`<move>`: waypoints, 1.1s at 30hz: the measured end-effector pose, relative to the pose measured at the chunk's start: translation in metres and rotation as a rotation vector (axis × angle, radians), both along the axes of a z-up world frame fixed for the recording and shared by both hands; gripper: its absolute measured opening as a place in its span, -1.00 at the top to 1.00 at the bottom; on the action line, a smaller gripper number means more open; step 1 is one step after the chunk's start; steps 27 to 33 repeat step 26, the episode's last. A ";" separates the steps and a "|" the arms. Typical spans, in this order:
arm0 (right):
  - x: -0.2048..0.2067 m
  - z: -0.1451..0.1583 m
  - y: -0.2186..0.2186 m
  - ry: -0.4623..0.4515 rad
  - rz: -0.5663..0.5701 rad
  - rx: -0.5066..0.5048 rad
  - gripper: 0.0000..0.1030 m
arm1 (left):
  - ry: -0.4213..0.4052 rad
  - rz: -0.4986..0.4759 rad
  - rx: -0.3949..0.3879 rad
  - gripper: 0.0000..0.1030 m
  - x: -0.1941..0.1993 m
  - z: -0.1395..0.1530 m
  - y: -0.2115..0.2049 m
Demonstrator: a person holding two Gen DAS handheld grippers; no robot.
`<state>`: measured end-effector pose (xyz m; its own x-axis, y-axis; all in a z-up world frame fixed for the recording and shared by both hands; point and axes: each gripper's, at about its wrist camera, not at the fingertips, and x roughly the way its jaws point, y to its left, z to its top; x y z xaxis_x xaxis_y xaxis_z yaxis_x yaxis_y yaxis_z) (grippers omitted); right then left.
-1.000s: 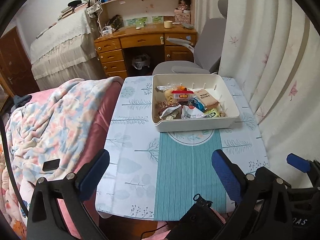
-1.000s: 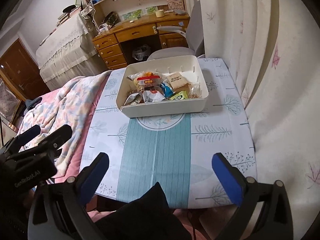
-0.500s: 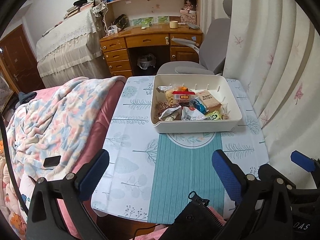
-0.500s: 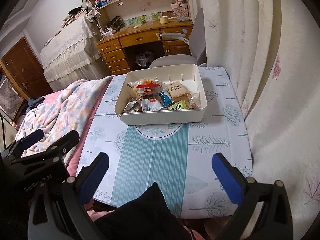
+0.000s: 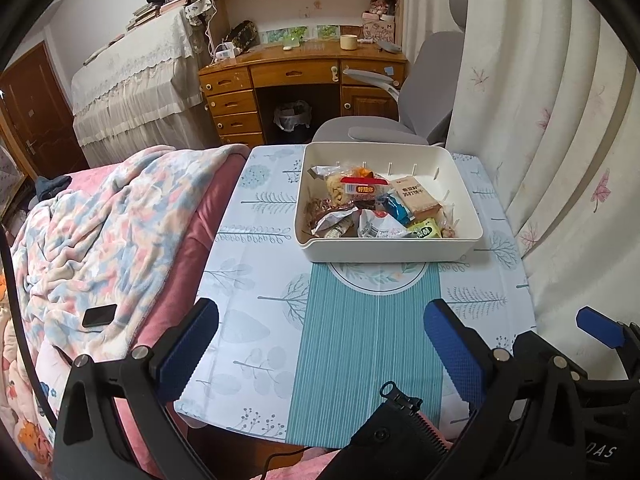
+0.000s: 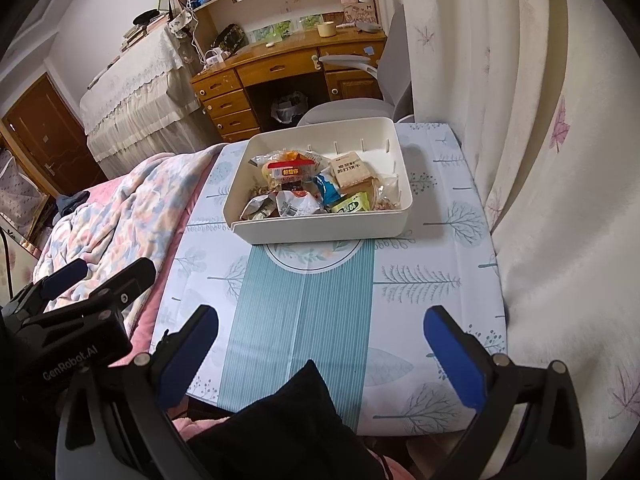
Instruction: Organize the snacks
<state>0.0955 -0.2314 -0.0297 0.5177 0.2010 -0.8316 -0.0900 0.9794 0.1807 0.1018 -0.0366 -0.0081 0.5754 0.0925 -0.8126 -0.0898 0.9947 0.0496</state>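
Observation:
A white rectangular bin point(image 5: 388, 250) point(image 6: 320, 232) stands at the far middle of the small table and holds several snack packets, among them a red-labelled bag point(image 5: 362, 189) point(image 6: 290, 169), a brown cracker pack point(image 5: 414, 196) point(image 6: 350, 170) and a green packet point(image 5: 426, 230) point(image 6: 352, 204). My left gripper point(image 5: 322, 340) is open and empty, held back over the table's near edge. My right gripper point(image 6: 320, 340) is open and empty, also well short of the bin.
The table point(image 5: 360, 320) has a blue-and-white cloth with a teal stripe. A bed with a floral blanket point(image 5: 100, 232) and a black phone point(image 5: 99, 315) lies left. A curtain point(image 5: 560, 140) hangs right. A grey chair point(image 5: 400, 120) and wooden desk point(image 5: 300, 76) stand behind.
Both grippers have drawn back and up from the table, so the bin looks slightly farther away. The jaws stay open and the snacks have not moved.

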 end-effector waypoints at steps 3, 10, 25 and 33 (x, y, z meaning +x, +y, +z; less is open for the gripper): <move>0.001 -0.003 -0.001 0.008 0.002 0.001 -1.00 | 0.001 0.000 -0.001 -0.98 0.000 0.000 0.000; 0.004 -0.006 -0.001 0.019 0.009 0.001 -1.00 | 0.007 0.004 -0.004 -0.98 0.000 -0.002 0.000; 0.004 -0.010 -0.001 0.034 0.013 0.004 -1.00 | 0.016 0.009 -0.009 -0.98 -0.001 -0.008 0.002; 0.005 -0.009 -0.001 0.033 0.013 0.003 -1.00 | 0.017 0.009 -0.010 -0.98 -0.002 -0.009 0.002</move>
